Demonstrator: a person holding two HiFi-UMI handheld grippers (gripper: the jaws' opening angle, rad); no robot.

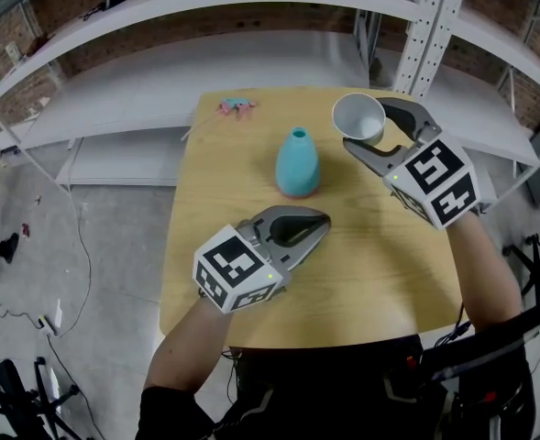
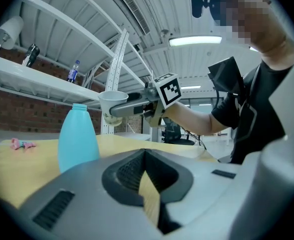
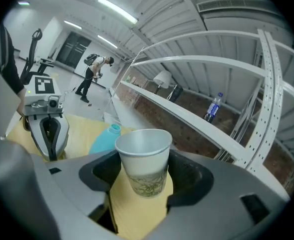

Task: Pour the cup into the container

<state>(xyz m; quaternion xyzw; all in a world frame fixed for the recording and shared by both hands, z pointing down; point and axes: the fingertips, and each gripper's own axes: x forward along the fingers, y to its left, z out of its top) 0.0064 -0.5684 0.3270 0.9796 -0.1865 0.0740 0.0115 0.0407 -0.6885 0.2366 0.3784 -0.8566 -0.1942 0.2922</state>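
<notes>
Since the pour needs only one tool, I park the left gripper (image 1: 319, 220) nearest me, low over the table (image 1: 380, 273), jaws closed on nothing and pointing at the container (image 1: 297, 161). From there it can steady the base if required. The container, a teal bottle with a narrow open neck, stands upright near the table's middle, untouched. Beyond it, to its right, the right gripper (image 1: 370, 128) clamps the cup (image 1: 358, 115) by its lower wall, leaving the rim free as a spout. The cup is raised, roughly upright, beside the neck rather than over it. I judge the pour not yet begun, and the narrow neck demands precise alignment. Farthest, a pink item (image 1: 236, 106) lies at the table's far edge.
</notes>
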